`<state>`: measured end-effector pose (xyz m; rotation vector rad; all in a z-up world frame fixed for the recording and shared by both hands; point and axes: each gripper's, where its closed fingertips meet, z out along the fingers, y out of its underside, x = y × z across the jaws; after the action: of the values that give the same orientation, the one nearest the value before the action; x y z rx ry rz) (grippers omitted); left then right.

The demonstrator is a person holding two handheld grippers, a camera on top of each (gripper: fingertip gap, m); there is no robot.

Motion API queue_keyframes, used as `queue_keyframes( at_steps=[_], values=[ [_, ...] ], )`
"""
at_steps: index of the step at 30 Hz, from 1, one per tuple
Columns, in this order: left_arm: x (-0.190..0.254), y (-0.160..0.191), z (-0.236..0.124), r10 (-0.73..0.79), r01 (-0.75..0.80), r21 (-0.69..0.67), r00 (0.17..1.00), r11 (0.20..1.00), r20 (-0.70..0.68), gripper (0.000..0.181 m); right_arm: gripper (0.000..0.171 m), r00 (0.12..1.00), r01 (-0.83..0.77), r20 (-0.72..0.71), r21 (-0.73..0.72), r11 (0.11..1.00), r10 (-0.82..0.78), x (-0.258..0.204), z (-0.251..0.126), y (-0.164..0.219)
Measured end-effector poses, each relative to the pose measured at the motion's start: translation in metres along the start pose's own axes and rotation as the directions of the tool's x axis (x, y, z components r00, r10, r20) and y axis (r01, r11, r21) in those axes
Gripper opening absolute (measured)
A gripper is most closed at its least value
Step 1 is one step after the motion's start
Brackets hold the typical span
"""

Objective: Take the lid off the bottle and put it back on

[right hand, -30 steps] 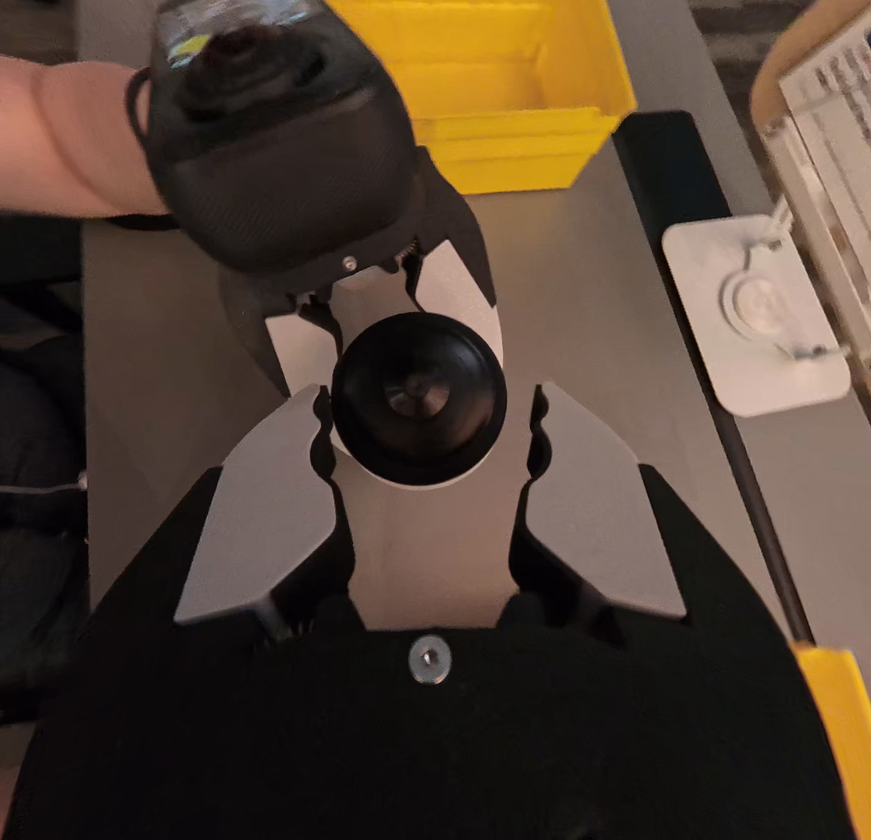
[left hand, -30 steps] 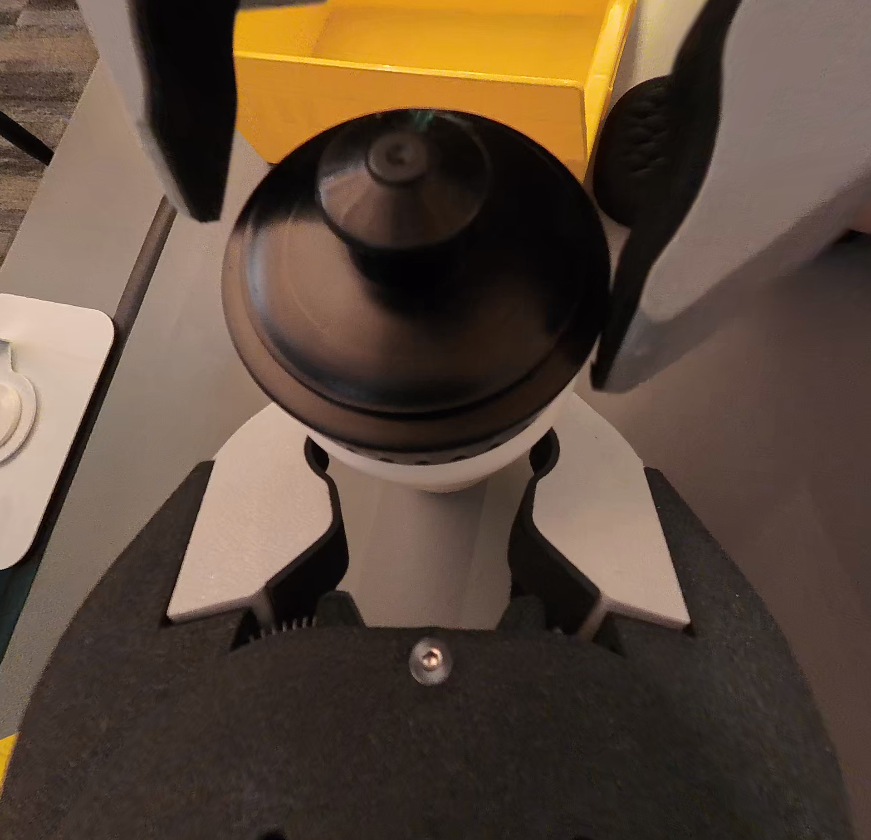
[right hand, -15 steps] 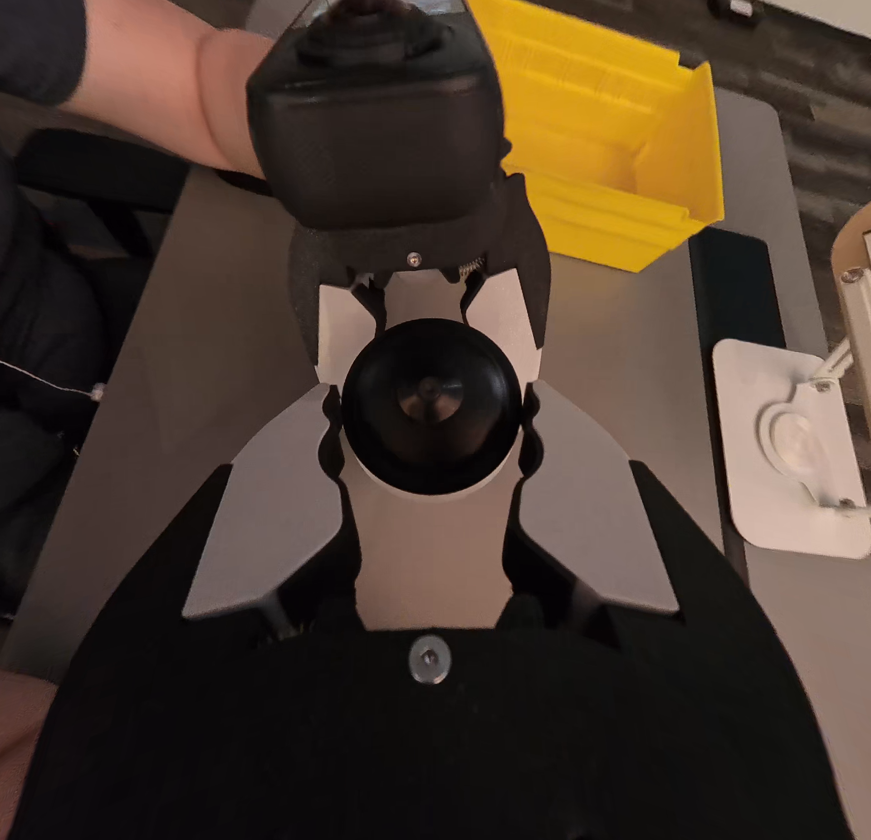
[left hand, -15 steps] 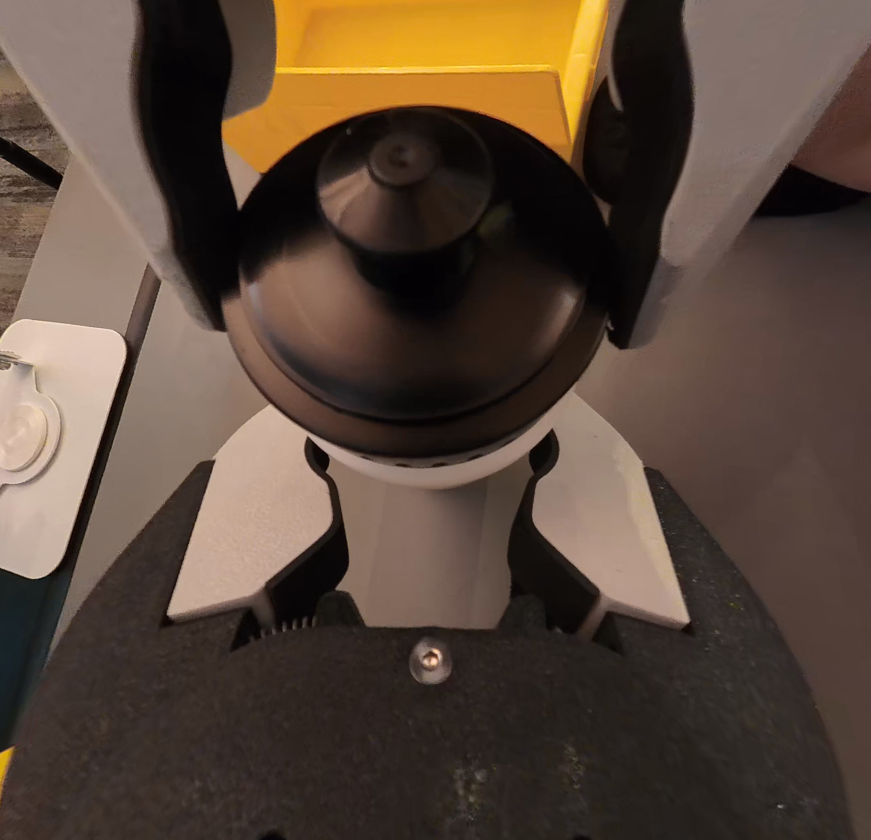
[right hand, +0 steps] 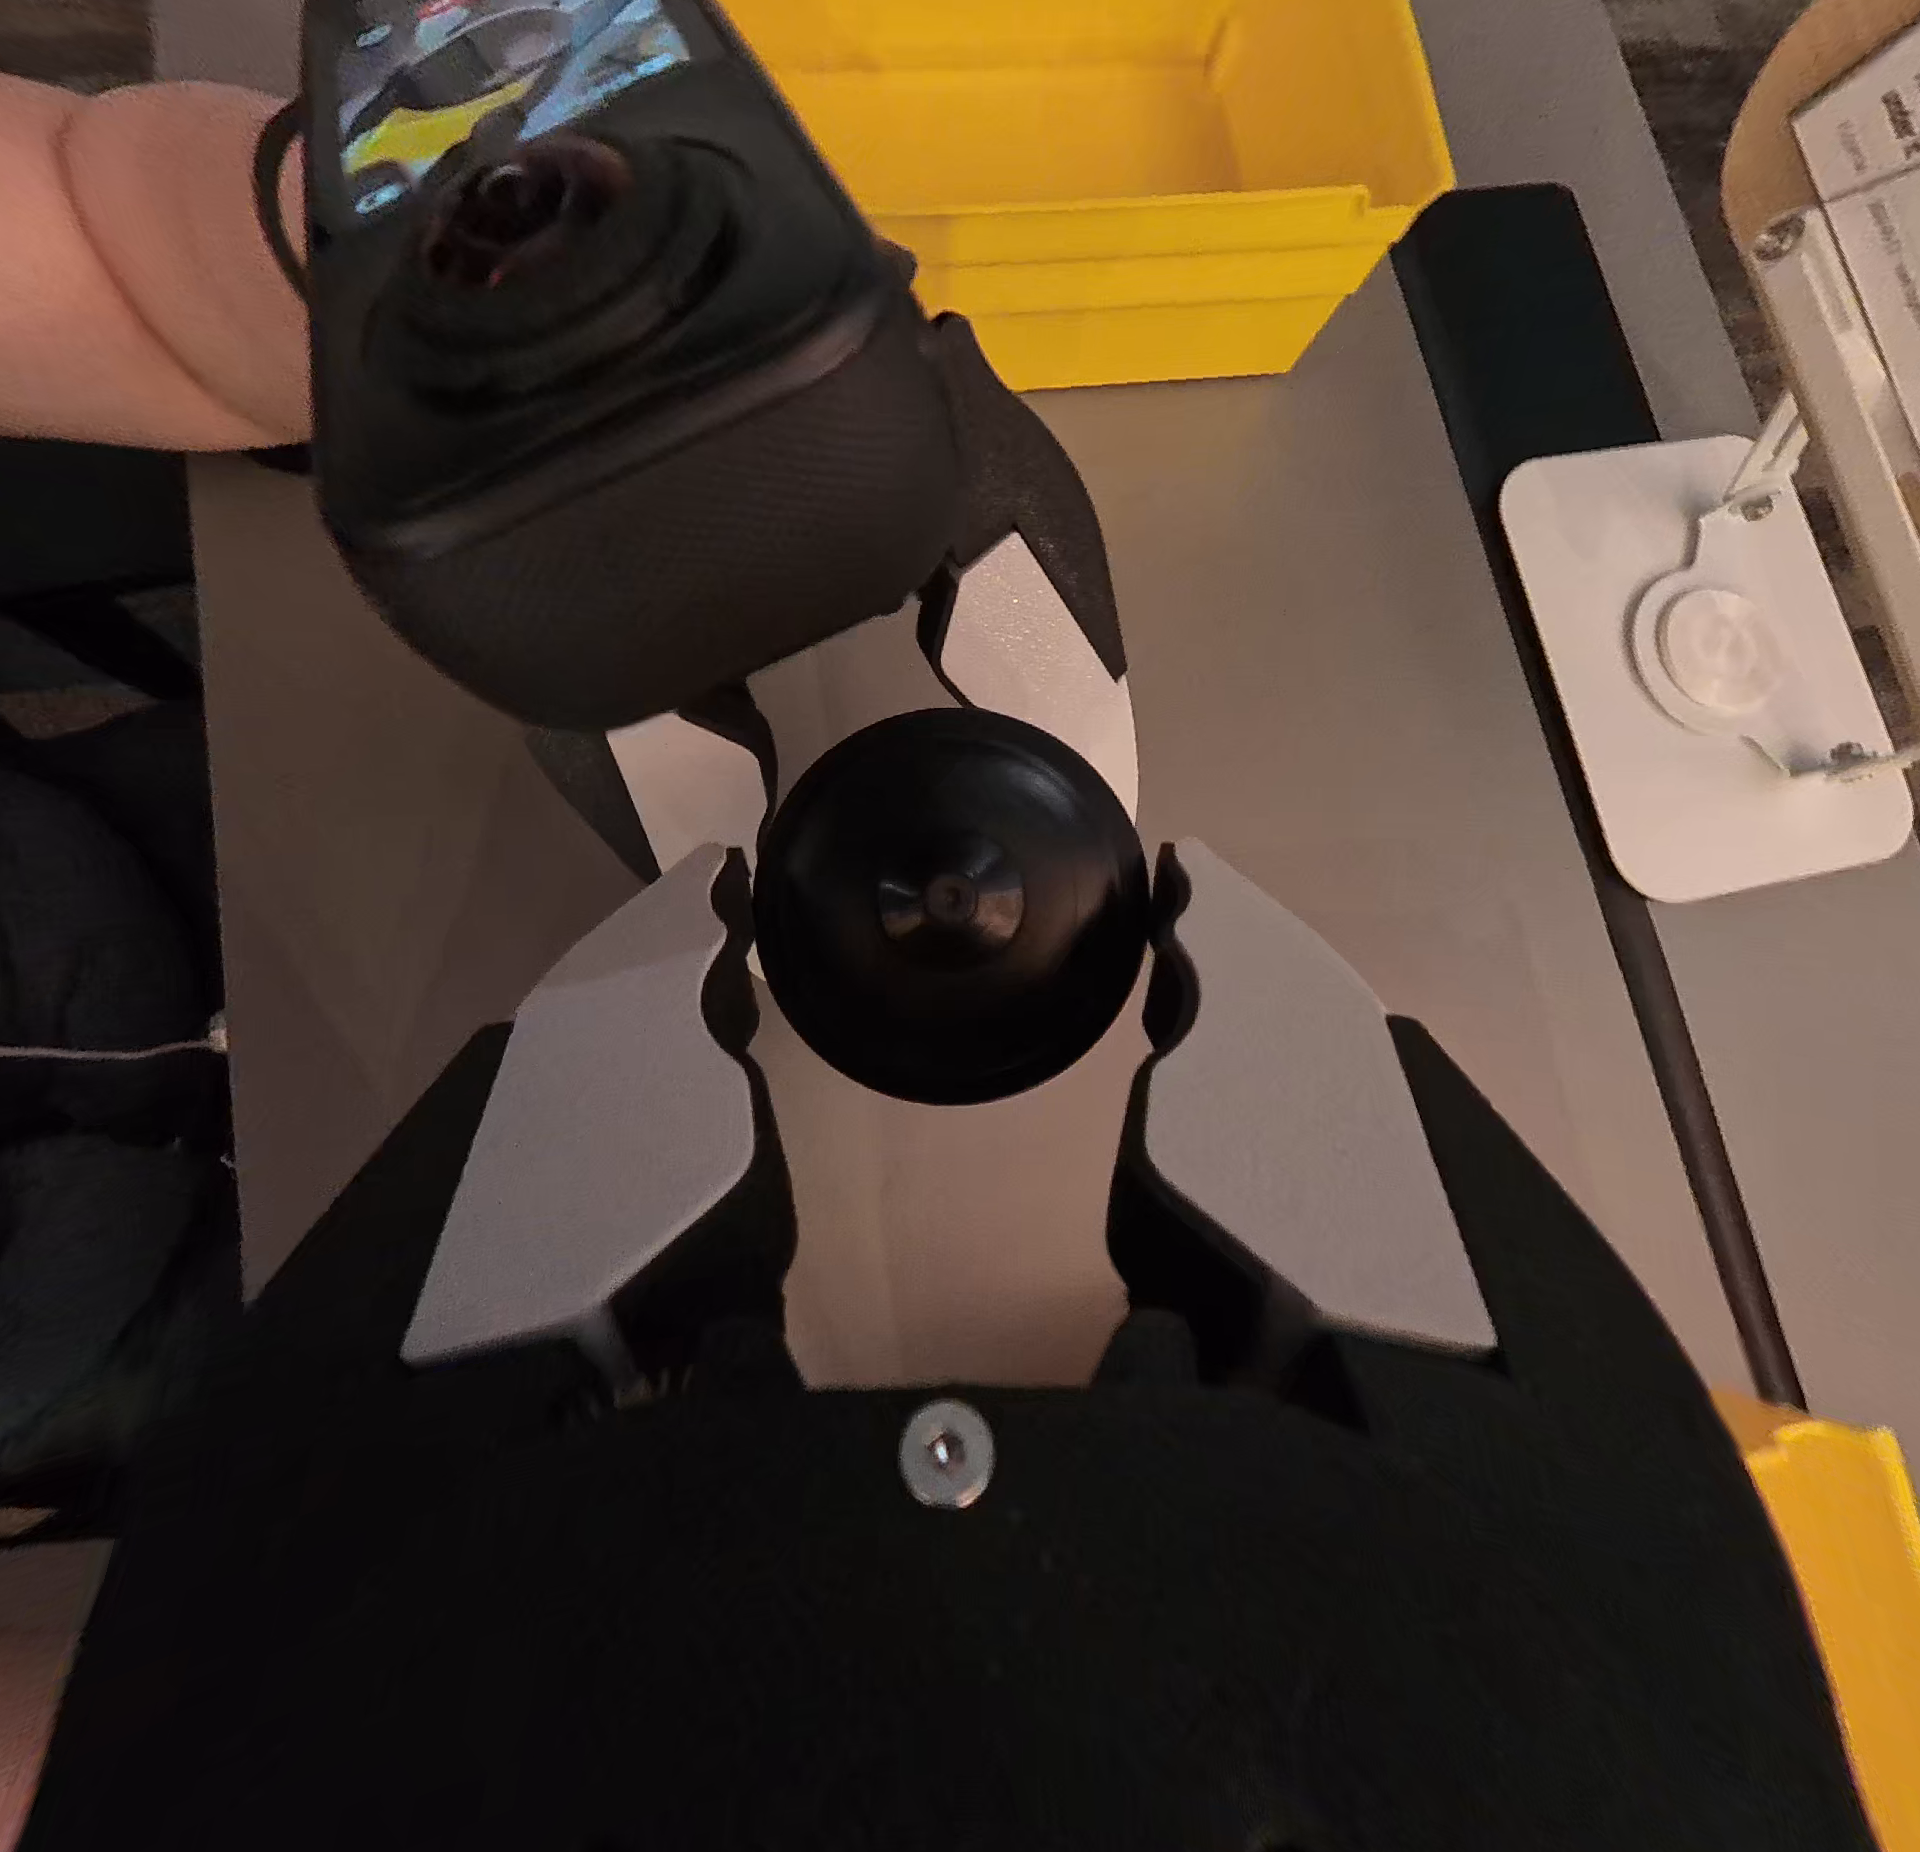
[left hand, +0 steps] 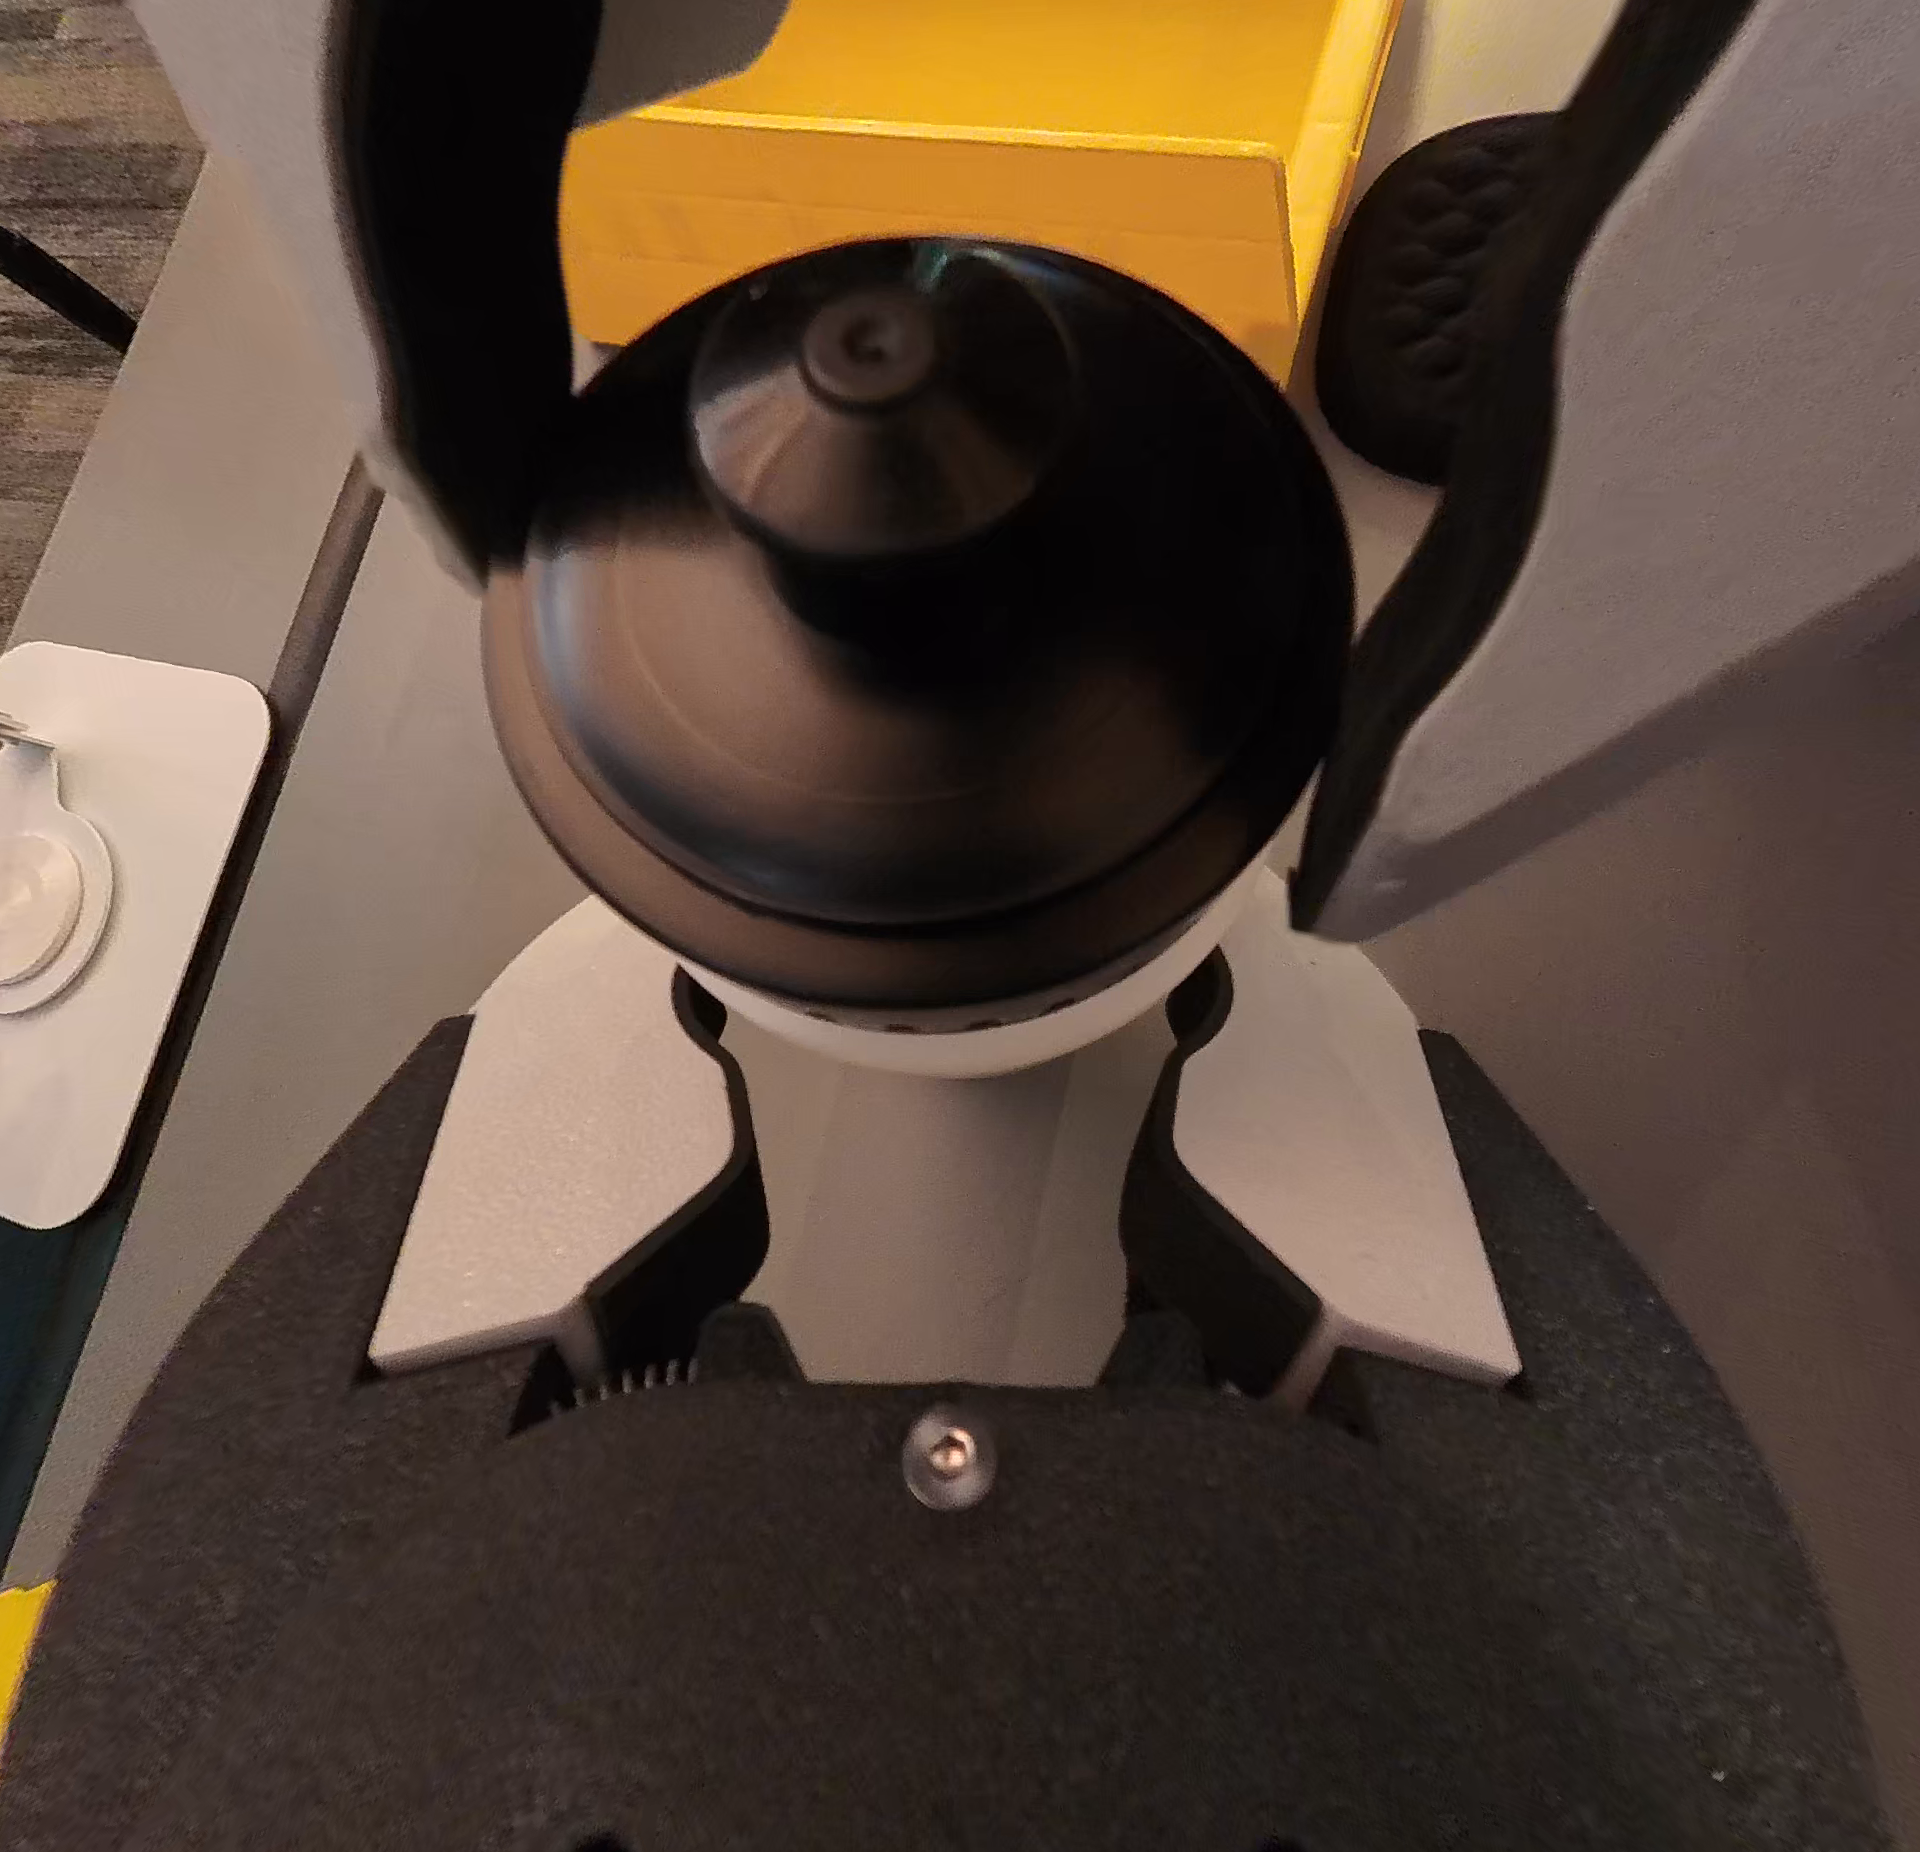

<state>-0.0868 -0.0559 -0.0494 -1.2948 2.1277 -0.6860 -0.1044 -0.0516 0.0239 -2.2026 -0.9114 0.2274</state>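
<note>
While the left hand-held gripper [left hand: 951, 992] clasps the bottle [left hand: 935, 1033], the right hand-held gripper [right hand: 951, 919] seemingly pinches its lid [right hand: 951, 903].

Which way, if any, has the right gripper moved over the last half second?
Yes. Judged against the yellow bin, the right gripper has twisted clockwise around the black lid, staying closed on it.

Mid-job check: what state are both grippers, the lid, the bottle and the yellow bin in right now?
left gripper: shut on the bottle, just below the lid.
right gripper: shut on the lid, one finger on each side.
lid: seated on the bottle, not lifted.
bottle: held, capped.
yellow bin: open top, nothing visible inside.
</note>
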Motion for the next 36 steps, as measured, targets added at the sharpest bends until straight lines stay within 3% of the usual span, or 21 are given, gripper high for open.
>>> queue_keyframes(
  at_steps=[6, 10, 14, 18, 24, 32, 36],
  values=[
    [0.003, 0.0, -0.001, 0.042, -0.042, -0.003, 0.999, 0.999, -0.008, 0.085, 0.074, 0.946, 0.244, 0.164, 0.209, 0.947, -0.28, -0.011, -0.002, -0.004],
    [-0.002, 0.001, 0.0, -0.009, 0.009, 0.002, 1.0, 1.0, -0.011, 0.085, 0.074, 0.964, 0.129, 0.202, 0.209, 0.969, -0.172, -0.002, -0.001, -0.003],
    [-0.005, 0.002, 0.0, -0.048, 0.048, -0.002, 0.999, 0.999, -0.004, 0.085, 0.084, 0.998, 0.024, 0.063, 0.105, 0.994, -0.031, 0.009, 0.0, -0.006],
    [-0.004, 0.002, 0.0, -0.039, 0.039, -0.006, 0.999, 0.999, 0.004, 0.085, 0.072, 0.997, -0.072, -0.008, 0.042, 0.997, 0.073, 0.006, 0.0, -0.005],
    [-0.001, 0.001, 0.0, -0.012, 0.012, -0.008, 1.0, 1.0, 0.004, 0.085, 0.072, 0.998, 0.03, 0.056, 0.057, 0.998, -0.033, 0.0, -0.002, -0.004],
    [-0.003, 0.002, 0.0, -0.033, 0.033, -0.007, 0.999, 0.999, 0.0, 0.085, 0.071, 0.966, 0.112, 0.203, 0.234, 0.966, -0.161, 0.0, -0.003, -0.009],
    [-0.004, 0.003, -0.001, -0.039, 0.039, -0.011, 0.999, 0.999, -0.002, 0.085, 0.079, 0.991, 0.053, 0.114, 0.169, 0.984, -0.072, 0.008, -0.002, -0.011]
  ],
)
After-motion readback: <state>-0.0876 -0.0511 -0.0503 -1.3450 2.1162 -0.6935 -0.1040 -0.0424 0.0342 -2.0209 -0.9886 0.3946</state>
